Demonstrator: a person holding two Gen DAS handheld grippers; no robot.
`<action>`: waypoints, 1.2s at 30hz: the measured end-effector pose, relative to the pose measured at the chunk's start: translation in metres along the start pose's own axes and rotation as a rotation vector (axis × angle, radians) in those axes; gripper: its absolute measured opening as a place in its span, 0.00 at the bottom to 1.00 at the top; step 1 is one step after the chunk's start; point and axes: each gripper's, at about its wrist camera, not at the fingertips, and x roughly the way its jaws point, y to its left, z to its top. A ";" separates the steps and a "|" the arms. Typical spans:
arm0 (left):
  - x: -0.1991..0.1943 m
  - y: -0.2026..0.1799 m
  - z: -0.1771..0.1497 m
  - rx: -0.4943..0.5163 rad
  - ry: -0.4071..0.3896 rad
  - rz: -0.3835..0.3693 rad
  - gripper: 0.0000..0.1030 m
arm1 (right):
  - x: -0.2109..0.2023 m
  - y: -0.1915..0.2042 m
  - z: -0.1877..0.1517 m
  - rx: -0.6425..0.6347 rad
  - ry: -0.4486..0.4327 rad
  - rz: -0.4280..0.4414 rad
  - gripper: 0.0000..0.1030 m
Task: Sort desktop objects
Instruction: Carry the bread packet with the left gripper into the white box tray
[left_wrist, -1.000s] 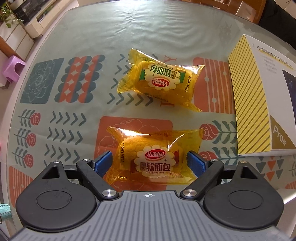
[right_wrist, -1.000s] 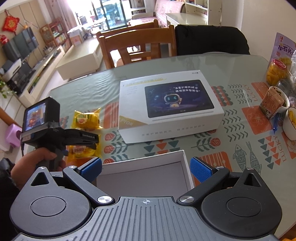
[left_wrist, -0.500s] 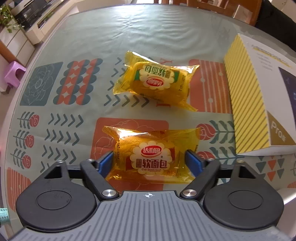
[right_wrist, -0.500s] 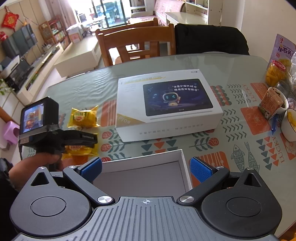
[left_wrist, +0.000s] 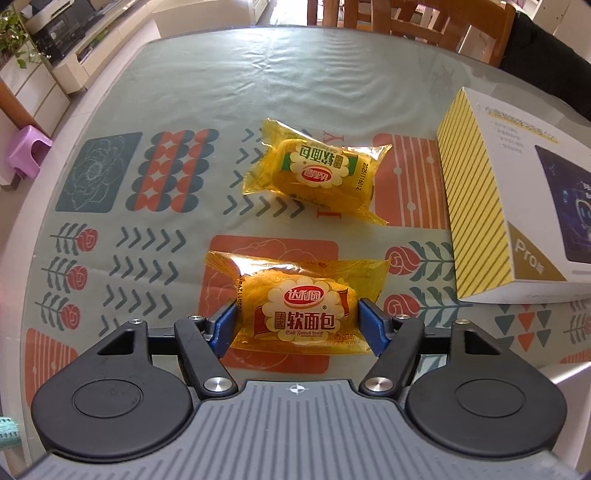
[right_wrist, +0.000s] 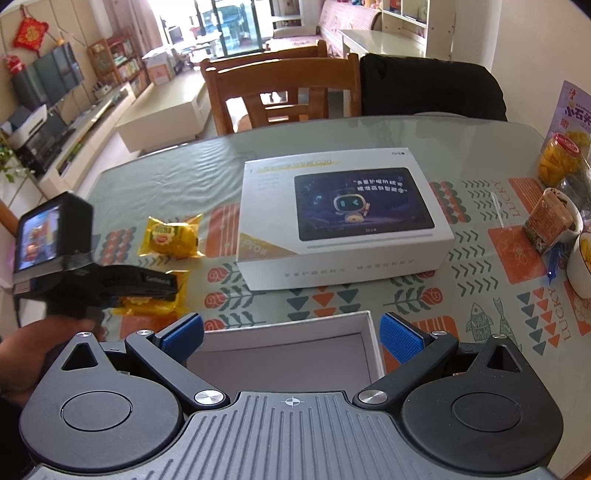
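The near bread packet (left_wrist: 301, 314) lies on the worktop (left_wrist: 184, 92) at about 6 o'clock in the left view, pinched at both ends between the blue pads of the left tongs (left_wrist: 297, 324) — gripped, though seemingly not lifted. A second bread packet (left_wrist: 317, 173) sits untouched at 12 o'clock from it, so two packets in all. The right tongs (right_wrist: 291, 334) hang open over one open white box (right_wrist: 280, 354), which looks empty — sorting has barely begun. One closed tablet box (right_wrist: 343, 218) stands at 2 o'clock.
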 end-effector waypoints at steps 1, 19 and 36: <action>-0.005 0.002 -0.001 -0.001 -0.006 0.001 0.81 | 0.000 0.001 0.001 -0.003 -0.003 0.003 1.00; -0.073 0.027 -0.044 -0.064 -0.078 0.042 0.81 | 0.007 0.013 0.005 -0.140 -0.020 0.064 1.00; -0.148 -0.030 -0.128 -0.041 -0.104 -0.076 0.81 | -0.031 -0.024 -0.038 -0.167 -0.023 0.050 1.00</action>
